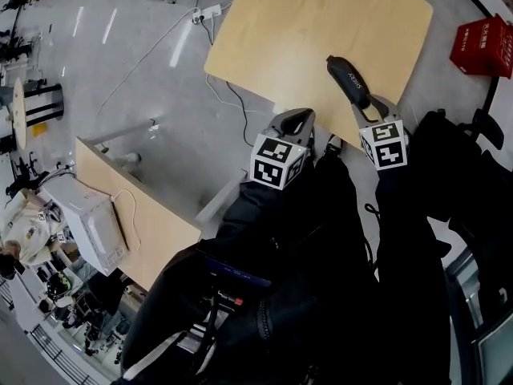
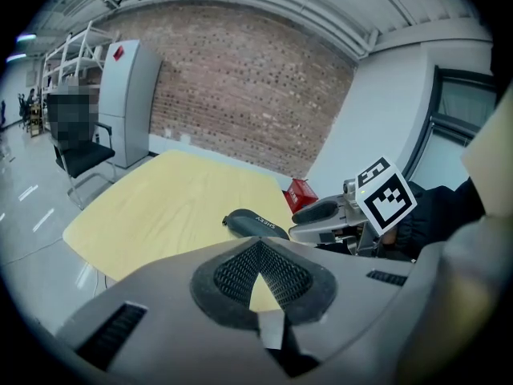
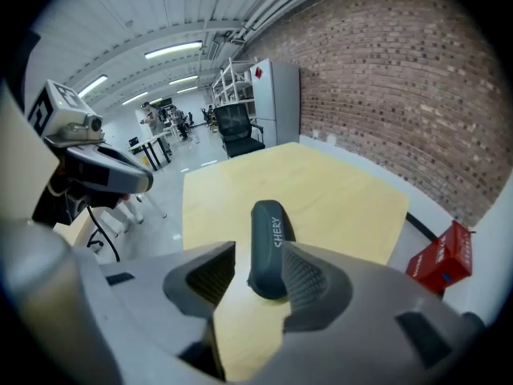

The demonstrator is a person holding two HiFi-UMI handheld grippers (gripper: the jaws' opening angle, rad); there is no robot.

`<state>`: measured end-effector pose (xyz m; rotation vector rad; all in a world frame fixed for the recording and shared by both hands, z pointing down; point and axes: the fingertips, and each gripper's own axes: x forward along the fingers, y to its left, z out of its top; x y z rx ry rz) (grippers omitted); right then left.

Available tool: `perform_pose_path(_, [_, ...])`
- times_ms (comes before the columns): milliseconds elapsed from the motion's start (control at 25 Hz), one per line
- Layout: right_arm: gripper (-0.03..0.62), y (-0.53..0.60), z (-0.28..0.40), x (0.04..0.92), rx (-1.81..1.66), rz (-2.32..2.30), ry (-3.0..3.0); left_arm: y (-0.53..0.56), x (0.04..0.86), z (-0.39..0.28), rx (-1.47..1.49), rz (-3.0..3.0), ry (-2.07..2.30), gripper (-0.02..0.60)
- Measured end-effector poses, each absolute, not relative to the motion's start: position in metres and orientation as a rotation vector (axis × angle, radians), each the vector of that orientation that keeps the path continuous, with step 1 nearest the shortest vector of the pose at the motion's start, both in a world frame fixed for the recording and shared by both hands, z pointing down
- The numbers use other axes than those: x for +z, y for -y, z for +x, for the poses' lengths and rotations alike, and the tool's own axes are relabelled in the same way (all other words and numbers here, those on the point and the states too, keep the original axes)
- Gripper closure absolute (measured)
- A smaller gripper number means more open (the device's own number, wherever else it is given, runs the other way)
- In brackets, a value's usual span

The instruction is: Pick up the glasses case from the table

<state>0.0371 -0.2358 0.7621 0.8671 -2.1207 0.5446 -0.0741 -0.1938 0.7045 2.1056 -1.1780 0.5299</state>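
Observation:
A dark, long glasses case (image 1: 349,77) with white lettering lies near the right front edge of the light wooden table (image 1: 296,30). My right gripper (image 1: 377,109) is at its near end. In the right gripper view the case (image 3: 268,239) points away from me, with its near end between the parted jaws of the right gripper (image 3: 260,257). The right pad (image 3: 309,283) is beside the case and the left pad stands apart from it. My left gripper (image 1: 295,121) hovers at the table's front edge, left of the case (image 2: 256,224). The pads of the left gripper (image 2: 260,275) meet with nothing between them.
A red box (image 1: 483,45) sits on the floor beyond the table's right side. A lower desk (image 1: 136,207) with a white device (image 1: 88,223) stands to the left. A power strip (image 1: 207,13) and cables lie on the floor. A black chair (image 3: 239,131) stands past the far edge.

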Motion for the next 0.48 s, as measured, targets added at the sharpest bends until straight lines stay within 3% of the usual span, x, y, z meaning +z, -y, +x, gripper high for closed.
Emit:
perform_pose_path(240, [0.325,0.246,0.039,0.793,0.546,0.851,2.038,0.193,0.719,-0.080,0.544,2.078,1.169,0.581])
perform_pose_path(480, [0.264,0.262,0.040,0.819,0.578,0.838,1.979,0.199,0.728,-0.084,0.544,2.057,1.172,0.581])
